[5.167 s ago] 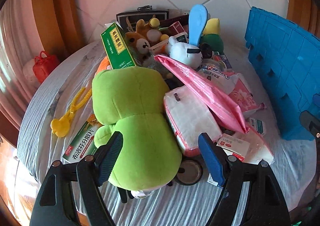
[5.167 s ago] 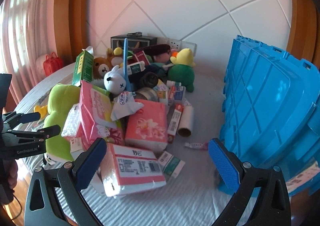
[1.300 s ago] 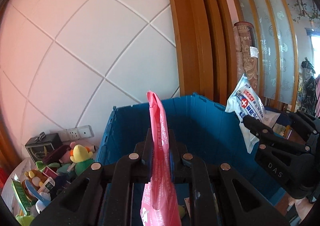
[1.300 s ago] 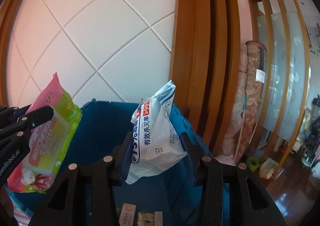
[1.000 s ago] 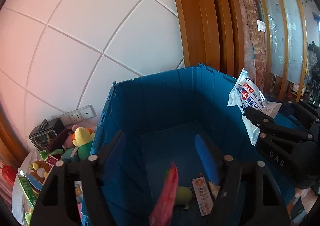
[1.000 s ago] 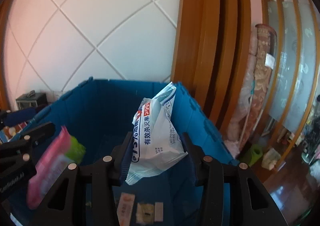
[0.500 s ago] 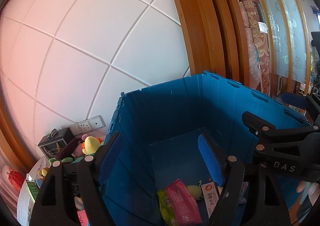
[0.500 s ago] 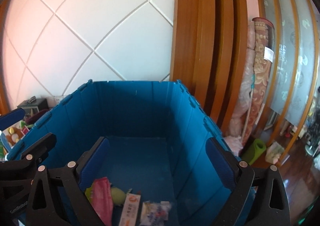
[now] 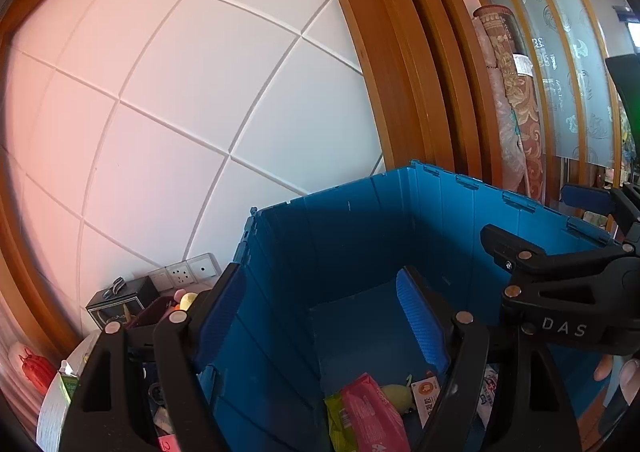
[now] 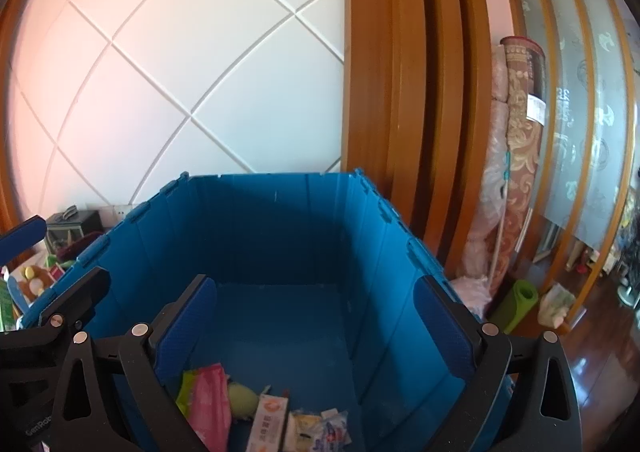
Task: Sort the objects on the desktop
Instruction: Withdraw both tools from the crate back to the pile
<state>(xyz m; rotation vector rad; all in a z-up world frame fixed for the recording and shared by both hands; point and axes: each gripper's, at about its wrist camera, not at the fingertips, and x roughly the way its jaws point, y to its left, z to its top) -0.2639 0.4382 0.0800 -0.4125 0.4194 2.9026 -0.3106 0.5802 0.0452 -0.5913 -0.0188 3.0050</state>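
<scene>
The blue crate (image 9: pixel 360 228) (image 10: pixel 272 220) stands open below both grippers. My left gripper (image 9: pixel 320 320) hangs open over its left wall, with nothing between the blue pads. My right gripper (image 10: pixel 314 332) is open wide above the crate's inside and holds nothing. On the crate floor lie the pink wipes pack (image 9: pixel 372 412) (image 10: pixel 210 400), a white-and-blue wipes pack (image 10: pixel 330 432), an orange-and-white sachet (image 10: pixel 268 424) and a yellow-green soft thing (image 10: pixel 242 400). Each gripper shows in the other's view: the right gripper (image 9: pixel 536 216) and the left gripper (image 10: pixel 56 258).
Left of the crate, toys and boxes crowd the table by a black box (image 9: pixel 116 304) and wall sockets (image 9: pixel 184 272). A red bag (image 9: pixel 34 368) sits at the far left. Rolled carpets (image 10: pixel 516 152) and a green mat roll (image 10: pixel 520 300) stand to the right. A person's fingers (image 9: pixel 616 368) hold the right gripper.
The left gripper opened and the pink pack fell into the crate. Then the right gripper opened and its white-and-blue pack dropped in too. Both grippers stay above the crate.
</scene>
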